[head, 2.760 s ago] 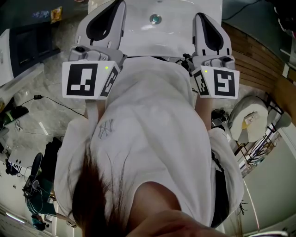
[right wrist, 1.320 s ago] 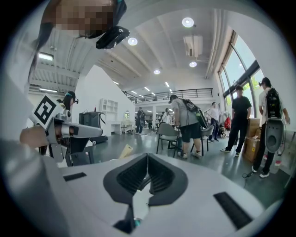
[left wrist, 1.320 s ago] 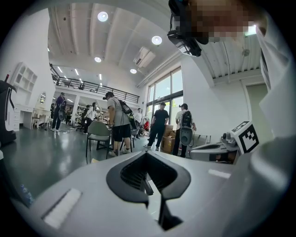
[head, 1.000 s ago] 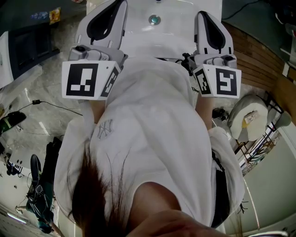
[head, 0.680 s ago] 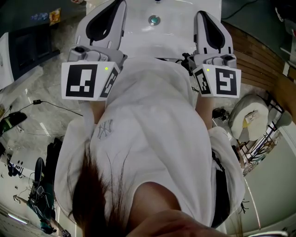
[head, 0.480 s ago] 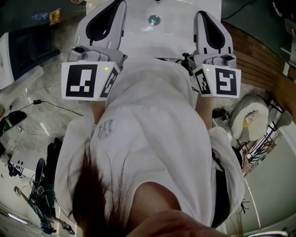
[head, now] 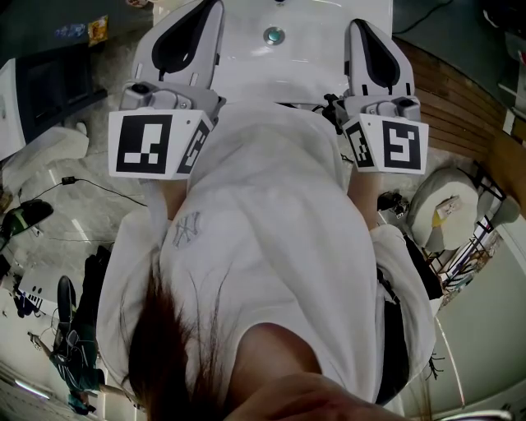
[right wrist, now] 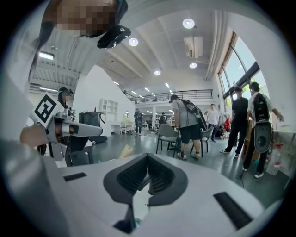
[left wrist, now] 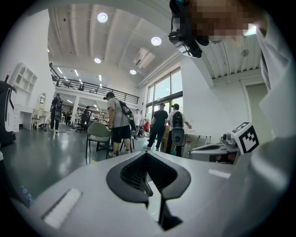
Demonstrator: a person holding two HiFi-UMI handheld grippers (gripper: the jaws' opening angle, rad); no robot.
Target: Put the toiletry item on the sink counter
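No toiletry item shows in any view. In the head view I hold both grippers up at chest height, side by side, pointing out over a white sink (head: 279,66). My left gripper (head: 201,20) is shut, and in its own view the left gripper (left wrist: 147,159) has its jaws together with nothing between them. My right gripper (head: 362,37) stands at the sink's right side, and the right gripper (right wrist: 147,162) also has its jaws together and empty. Both gripper views look level across a large hall, not at the sink.
The sink's drain (head: 274,35) lies between the two grippers. A wooden floor strip (head: 452,99) and a round white object (head: 444,210) are at the right. A cable (head: 90,185) and white sheeting (head: 41,152) lie on the floor left. People (left wrist: 115,122) and chairs (right wrist: 167,134) stand in the hall.
Both grippers have stayed almost still. The white sheeting on the floor at the left has shifted and now looks crumpled.
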